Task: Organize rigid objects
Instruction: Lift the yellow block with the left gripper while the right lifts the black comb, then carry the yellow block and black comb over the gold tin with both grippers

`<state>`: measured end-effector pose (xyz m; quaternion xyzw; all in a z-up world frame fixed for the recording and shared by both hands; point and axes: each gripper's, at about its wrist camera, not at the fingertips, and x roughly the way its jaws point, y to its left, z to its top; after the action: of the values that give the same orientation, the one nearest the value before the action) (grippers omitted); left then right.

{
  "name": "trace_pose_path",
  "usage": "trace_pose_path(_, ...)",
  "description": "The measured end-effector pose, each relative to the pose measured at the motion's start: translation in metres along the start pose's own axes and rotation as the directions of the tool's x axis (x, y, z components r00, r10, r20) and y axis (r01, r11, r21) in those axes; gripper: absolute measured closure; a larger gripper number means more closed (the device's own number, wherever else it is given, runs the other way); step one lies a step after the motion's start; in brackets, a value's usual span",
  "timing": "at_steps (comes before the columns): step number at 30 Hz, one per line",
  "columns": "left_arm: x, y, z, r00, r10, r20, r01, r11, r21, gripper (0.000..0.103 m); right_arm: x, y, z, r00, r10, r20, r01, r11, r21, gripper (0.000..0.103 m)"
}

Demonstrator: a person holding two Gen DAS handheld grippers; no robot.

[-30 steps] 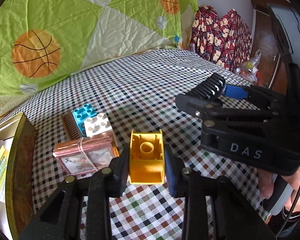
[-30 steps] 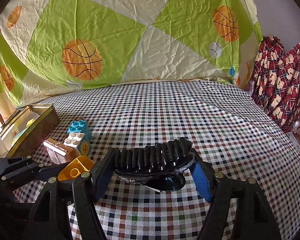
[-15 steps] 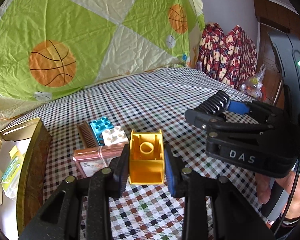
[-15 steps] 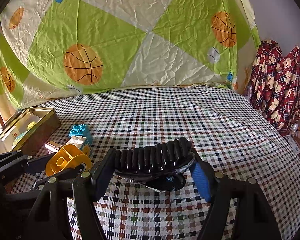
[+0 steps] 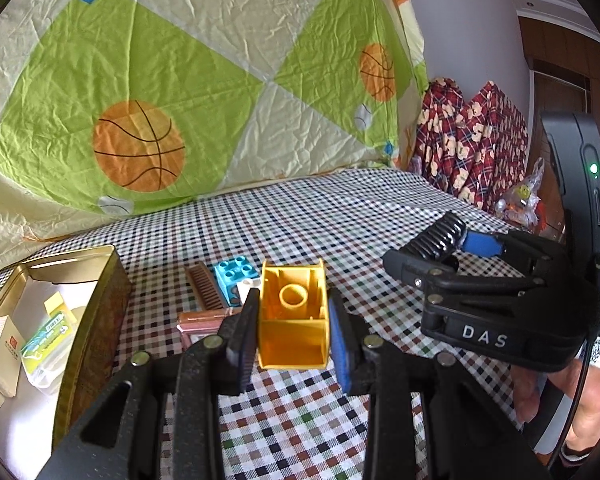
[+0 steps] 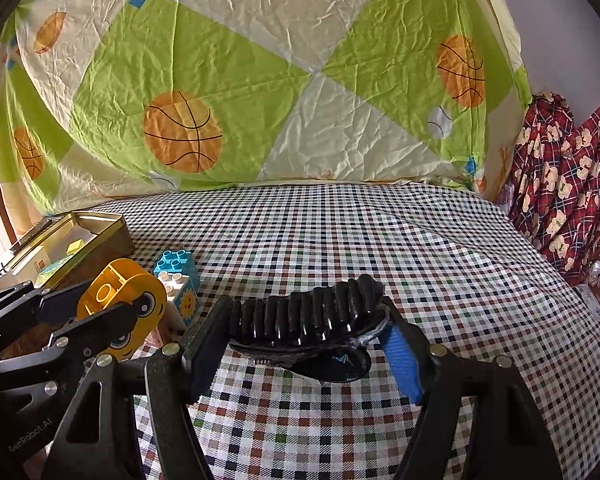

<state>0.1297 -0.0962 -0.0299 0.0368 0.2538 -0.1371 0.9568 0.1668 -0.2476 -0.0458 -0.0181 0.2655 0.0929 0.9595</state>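
Observation:
My left gripper (image 5: pixel 293 336) is shut on a yellow toy block (image 5: pixel 293 316), held above the checked cloth with its hollow underside facing the camera. In the right wrist view the block (image 6: pixel 120 304) shows a cartoon face. My right gripper (image 6: pixel 306 344) is shut on a black ribbed hair claw (image 6: pixel 308 320), held above the cloth; it also shows at the right of the left wrist view (image 5: pixel 440 236). An open gold tin box (image 5: pixel 80 320) with cards and papers inside stands at the left, just left of the yellow block.
A blue block (image 5: pixel 230 276), a white block (image 5: pixel 246 288), a brown comb (image 5: pixel 204 286) and a pink card bundle (image 5: pixel 208 318) lie on the checked cloth (image 5: pixel 320 224) beside the tin. A basketball-print quilt (image 5: pixel 180 100) rises behind. Red plaid bundles (image 5: pixel 468 148) are at the right.
My left gripper has lifted the yellow block and moved left toward the tin, which now fills more of the view. The right gripper has risen a little with the hair claw.

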Motion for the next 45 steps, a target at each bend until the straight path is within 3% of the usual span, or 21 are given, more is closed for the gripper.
trace_pose_path(28,-0.03,0.009,-0.004,0.984,0.089,0.156,-0.078,0.994,-0.074,0.073,-0.018,0.008,-0.001,0.993,0.051,0.103,-0.048,0.998,-0.028,0.03)
trace_pose_path(45,-0.041,0.02,-0.007,0.969,0.159,0.187,-0.139,0.983,-0.118,0.073,-0.024,0.024,0.0,0.984,0.098,0.147,-0.09,0.994,-0.055,0.03)
